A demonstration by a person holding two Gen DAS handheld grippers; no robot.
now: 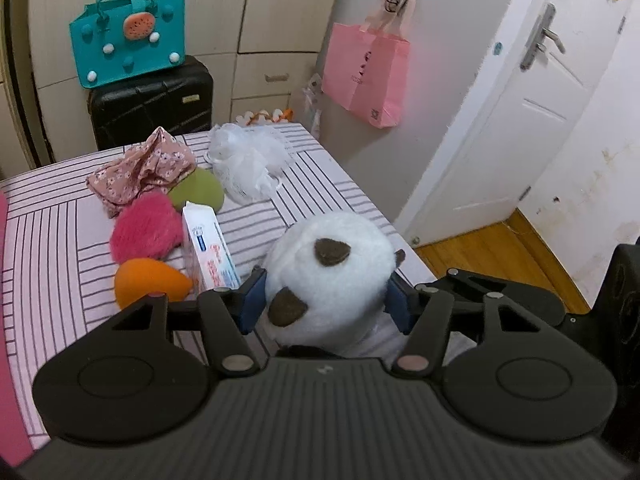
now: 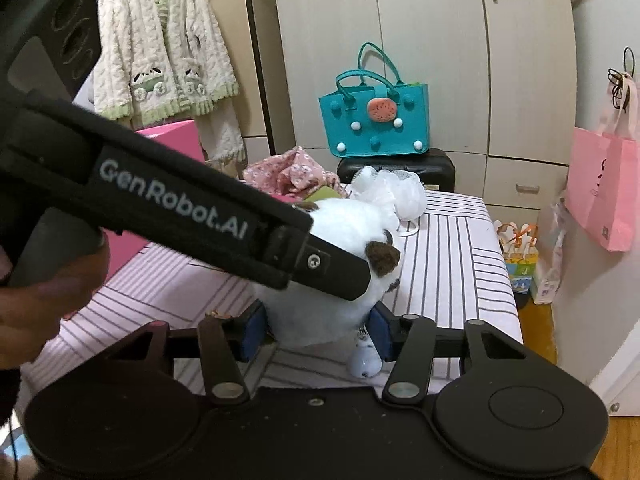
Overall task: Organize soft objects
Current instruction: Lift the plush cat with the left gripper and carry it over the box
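Both grippers clamp the white plush toy: left gripper on its head, right gripper lower down, its body largely hidden behind the left tool.

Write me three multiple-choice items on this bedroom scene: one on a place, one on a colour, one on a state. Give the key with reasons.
1. Where does the teal felt tote bag stand?
A. on the black hard-shell suitcase
B. on the floor
C. on the striped bed cover

2. What colour is the paper bag hanging on the wall?
A. green
B. pink
C. black

3. How is the white round plush toy held?
A. by the left gripper alone
B. it lies free
C. between both the left gripper and the right gripper

Key: 1 A, the tote rests on top of the suitcase. 2 B, it is plainly pink. 3 C, each wrist view shows blue pads pressing the plush's sides.
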